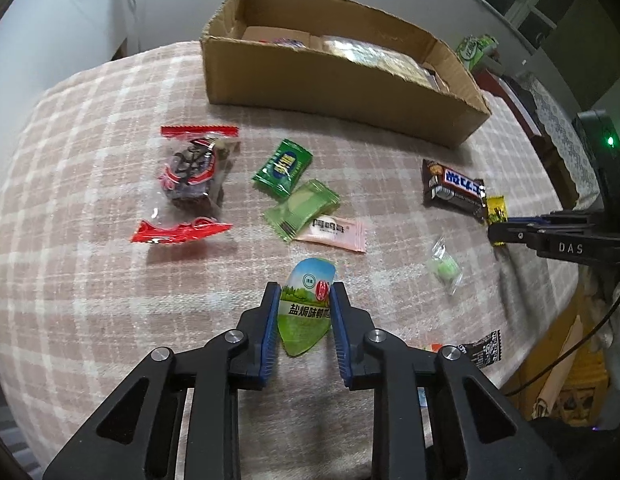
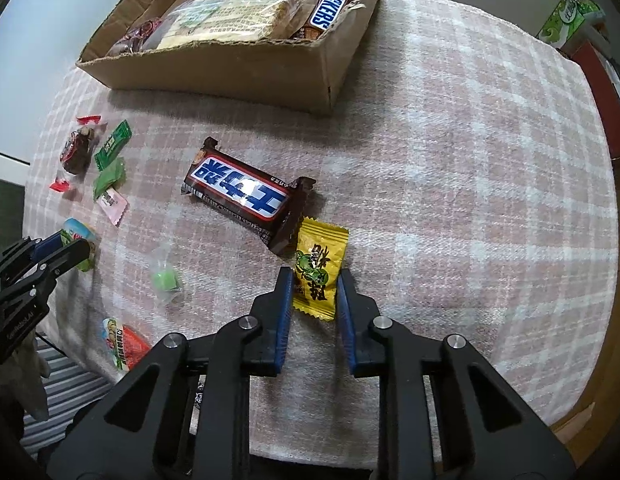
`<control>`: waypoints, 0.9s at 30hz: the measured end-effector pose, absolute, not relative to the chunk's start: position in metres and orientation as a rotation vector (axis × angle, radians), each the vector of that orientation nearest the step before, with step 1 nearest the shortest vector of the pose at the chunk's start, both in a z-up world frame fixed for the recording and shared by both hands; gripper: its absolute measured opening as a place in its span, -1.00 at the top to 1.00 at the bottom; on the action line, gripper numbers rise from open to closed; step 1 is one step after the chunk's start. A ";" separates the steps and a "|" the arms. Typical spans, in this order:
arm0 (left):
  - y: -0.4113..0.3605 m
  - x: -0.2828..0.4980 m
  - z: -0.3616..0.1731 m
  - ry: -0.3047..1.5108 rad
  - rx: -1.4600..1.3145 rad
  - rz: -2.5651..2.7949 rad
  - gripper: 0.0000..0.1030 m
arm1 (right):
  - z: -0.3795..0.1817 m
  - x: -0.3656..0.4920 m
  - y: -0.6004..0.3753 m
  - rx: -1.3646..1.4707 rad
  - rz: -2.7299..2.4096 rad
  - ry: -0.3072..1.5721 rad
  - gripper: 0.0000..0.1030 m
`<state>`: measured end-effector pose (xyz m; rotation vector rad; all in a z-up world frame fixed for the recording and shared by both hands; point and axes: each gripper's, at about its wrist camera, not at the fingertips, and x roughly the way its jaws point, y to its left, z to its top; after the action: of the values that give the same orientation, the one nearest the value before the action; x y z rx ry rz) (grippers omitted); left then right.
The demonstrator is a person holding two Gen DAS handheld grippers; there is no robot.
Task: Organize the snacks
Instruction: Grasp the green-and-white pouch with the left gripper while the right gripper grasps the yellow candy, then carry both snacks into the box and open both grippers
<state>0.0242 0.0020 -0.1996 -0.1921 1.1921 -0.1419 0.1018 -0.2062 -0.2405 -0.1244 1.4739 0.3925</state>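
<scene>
Left wrist view: the left gripper (image 1: 303, 295) pinches a green packet (image 1: 306, 308) printed 盐焗味, lying on the checked cloth (image 1: 90, 280) before the cardboard box (image 1: 330, 76).

Right wrist view: the right gripper (image 2: 313, 283) clamps a yellow candy (image 2: 317, 270), its print seemingly a frog, beside a brown Snickers-style bar (image 2: 242, 196); another bar in the box reads "SNICKERS" (image 2: 330, 10).

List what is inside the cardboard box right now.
Inside the cardboard box: a large clear-wrapped biscuit pack, a Snickers bar and a dark red-wrapped snack. Anything beneath them is covered.

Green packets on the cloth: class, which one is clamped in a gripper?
The oval green-and-blue packet, nearest the camera, clamped by the left gripper. The dark green and pale green packets lie free.
</scene>
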 end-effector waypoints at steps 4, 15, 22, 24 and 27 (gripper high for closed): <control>0.011 0.021 -0.196 1.184 -0.208 -0.141 0.56 | -0.238 0.101 -0.212 -0.111 0.402 1.471 0.64; 0.013 0.018 -0.189 1.169 -0.230 -0.154 0.56 | -0.227 0.097 -0.227 -0.103 0.420 1.438 0.67; 0.019 0.025 -0.167 1.118 -0.260 -0.160 0.56 | -0.191 0.098 -0.233 -0.085 0.455 1.372 0.67; 0.022 0.030 -0.160 1.102 -0.264 -0.162 0.56 | -0.177 0.102 -0.238 -0.080 0.462 1.352 0.67; 0.027 0.040 -0.149 1.073 -0.268 -0.165 0.56 | -0.158 0.114 -0.242 -0.065 0.466 1.319 0.67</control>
<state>0.0403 0.0269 -0.1486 -0.2677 1.0734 -0.1646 0.1136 -0.2422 -0.1579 -0.0648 1.3191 0.4659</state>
